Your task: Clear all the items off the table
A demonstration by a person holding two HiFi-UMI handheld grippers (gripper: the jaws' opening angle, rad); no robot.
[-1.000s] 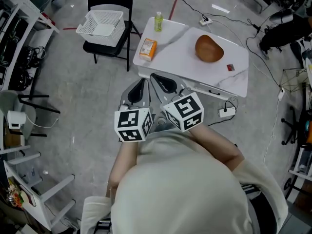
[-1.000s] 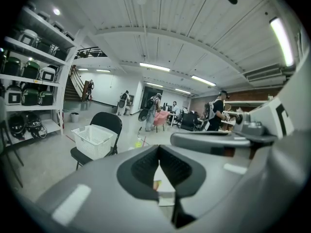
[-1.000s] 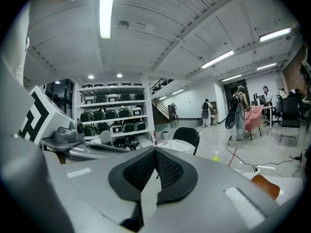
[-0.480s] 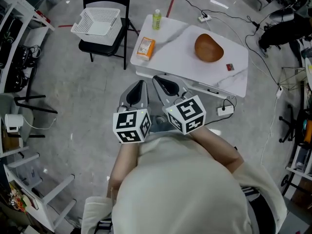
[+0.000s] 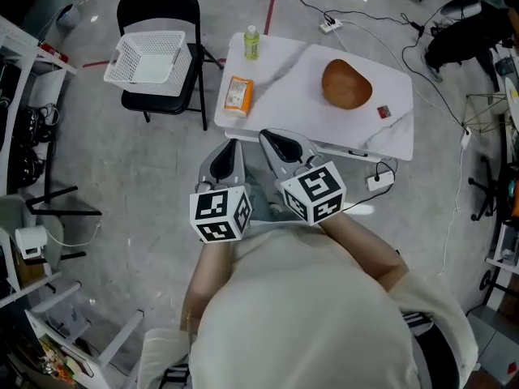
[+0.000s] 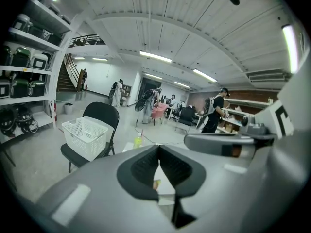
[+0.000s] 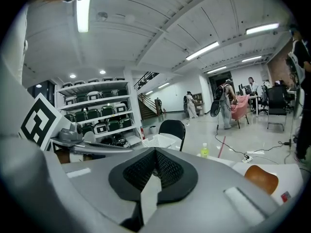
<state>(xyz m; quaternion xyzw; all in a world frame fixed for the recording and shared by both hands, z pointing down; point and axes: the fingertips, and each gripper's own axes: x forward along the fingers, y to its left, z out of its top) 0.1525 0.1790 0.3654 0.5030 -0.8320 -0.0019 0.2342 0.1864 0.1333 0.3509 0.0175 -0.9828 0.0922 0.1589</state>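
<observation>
Starting at the fingertips: left gripper (image 6: 158, 149) clamped fully shut, pads flat against each other, nothing pinched. Same deal on the right gripper (image 7: 155, 152), closed tight and holding nothing. Not touching anything either, just hanging in the air on the near side of the white table (image 5: 284, 83).

Only from the head view: the whole tabletop layout. Green bottle (image 5: 251, 43) upright at the far left corner, orange carton (image 5: 237, 96) lying flat by the left edge, wooden bowl (image 5: 346, 83) right of the middle, small red thing (image 5: 383, 112) near the right edge. All well apart from each other.

Down the left gripper view: just the bottle poking up above the jaws and a sliver of the carton through the gap under the pads. Bowl and red thing blocked there. Down the right gripper view it's the other way round: bowl and red thing at the lower right, bottle in the middle, carton lost behind the gripper body.

In all three: white basket (image 5: 146, 57) sitting on a black folding chair (image 5: 158, 2) left of the table. Only in the gripper views: shelves (image 7: 92, 113) of dark bins and people (image 6: 214, 113) far back in the room.

Hard to make out: hands tucked behind the marker cubes (image 5: 220, 213), print on the carton unreadable, red thing too tiny to name, and can't tell if the bowl is upright or flipped.
</observation>
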